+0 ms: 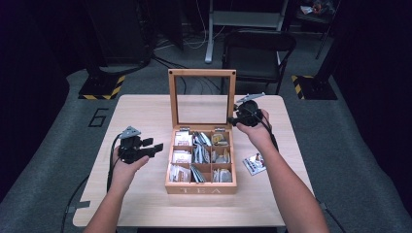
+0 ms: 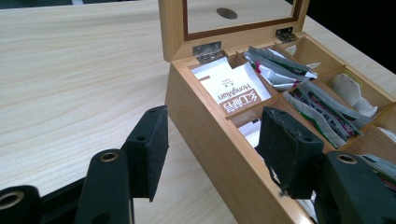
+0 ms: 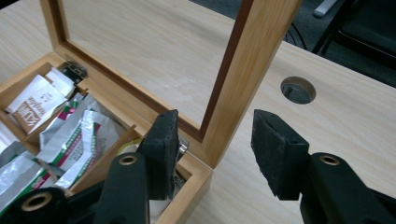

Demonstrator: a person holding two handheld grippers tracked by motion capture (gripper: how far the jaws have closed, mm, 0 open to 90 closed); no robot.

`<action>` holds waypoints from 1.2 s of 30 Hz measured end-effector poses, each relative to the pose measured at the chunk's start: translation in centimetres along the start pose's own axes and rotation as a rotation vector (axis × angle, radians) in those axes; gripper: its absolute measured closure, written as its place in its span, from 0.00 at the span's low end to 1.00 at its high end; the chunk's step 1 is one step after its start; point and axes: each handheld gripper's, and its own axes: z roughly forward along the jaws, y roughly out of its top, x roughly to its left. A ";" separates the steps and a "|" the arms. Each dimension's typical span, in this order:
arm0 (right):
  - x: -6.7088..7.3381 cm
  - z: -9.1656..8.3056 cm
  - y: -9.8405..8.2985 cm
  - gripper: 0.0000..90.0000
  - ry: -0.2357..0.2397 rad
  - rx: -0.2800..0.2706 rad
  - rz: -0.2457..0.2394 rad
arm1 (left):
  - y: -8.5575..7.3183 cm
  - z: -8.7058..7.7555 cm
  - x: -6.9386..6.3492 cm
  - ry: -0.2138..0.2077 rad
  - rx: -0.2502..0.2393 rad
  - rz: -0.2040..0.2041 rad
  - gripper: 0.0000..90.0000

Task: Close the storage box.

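A wooden tea box (image 1: 200, 188) stands mid-table, its compartments holding several tea bags (image 1: 199, 155). Its glass lid (image 1: 201, 73) stands upright. My left gripper (image 1: 154, 145) is just left of the box, open and holding nothing. In the left gripper view its jaws (image 2: 215, 128) frame the box's left wall (image 2: 205, 135), with a white sachet (image 2: 233, 91) beyond. My right gripper (image 1: 232, 120) is at the lid's right edge. In the right gripper view it (image 3: 215, 126) straddles the lid's frame (image 3: 243, 74), open, with a gap on both sides.
A loose tea packet (image 1: 254, 163) lies on the table (image 1: 145, 111) right of the box. There is a cable hole (image 3: 298, 89) in the tabletop behind the lid. A dark chair (image 1: 257, 48) stands beyond the table's far edge.
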 end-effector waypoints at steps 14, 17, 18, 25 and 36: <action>-1.3 2.2 0.3 0.54 0.006 -0.012 0.060 | -0.2 0.1 0.1 0.004 0.009 0.001 0.47; -1.4 2.4 0.4 0.58 0.018 -0.018 0.083 | -0.2 0.2 0.1 0.005 0.012 -0.002 0.47; -1.4 2.4 0.4 0.58 0.015 -0.011 0.083 | -0.2 0.2 0.2 0.005 0.015 0.002 0.47; -1.0 2.6 1.3 0.62 0.000 -0.022 0.051 | -0.3 0.2 0.2 0.005 0.013 -0.003 0.48; -1.6 2.4 1.5 0.70 0.017 -0.024 0.054 | -0.3 0.0 0.4 0.004 0.005 -0.013 0.48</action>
